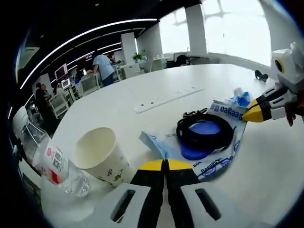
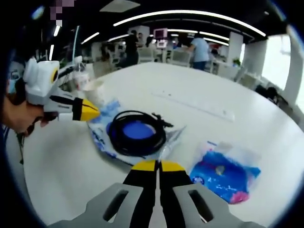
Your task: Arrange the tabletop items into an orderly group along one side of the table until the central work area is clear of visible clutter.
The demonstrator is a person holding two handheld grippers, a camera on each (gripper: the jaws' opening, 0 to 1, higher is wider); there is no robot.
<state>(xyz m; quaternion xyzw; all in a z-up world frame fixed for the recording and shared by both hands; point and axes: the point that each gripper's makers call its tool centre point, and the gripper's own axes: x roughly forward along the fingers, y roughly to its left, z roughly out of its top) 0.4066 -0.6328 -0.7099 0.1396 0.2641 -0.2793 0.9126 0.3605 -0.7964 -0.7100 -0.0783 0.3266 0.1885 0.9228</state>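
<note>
A clear plastic bag with blue print (image 1: 216,161) (image 2: 102,128) lies on the white table (image 1: 156,76) (image 2: 57,161). On it rests a coiled black cable (image 1: 205,134) (image 2: 137,135) around a blue disc (image 1: 205,129) (image 2: 137,129). My left gripper (image 1: 165,165) (image 2: 91,111) is shut, its yellow tips at the bag's near edge. My right gripper (image 2: 154,166) (image 1: 249,113) is shut too, tips at the bag's opposite edge. Whether either one pinches the film is unclear.
A paper cup (image 1: 102,154) (image 2: 95,90) and a plastic water bottle (image 1: 59,167) (image 2: 80,78) lie beside the bag. A blue packet (image 2: 225,173) (image 1: 240,99) sits at its other end. Beyond is a white power strip (image 1: 168,99) (image 2: 194,105). People and chairs stand further off.
</note>
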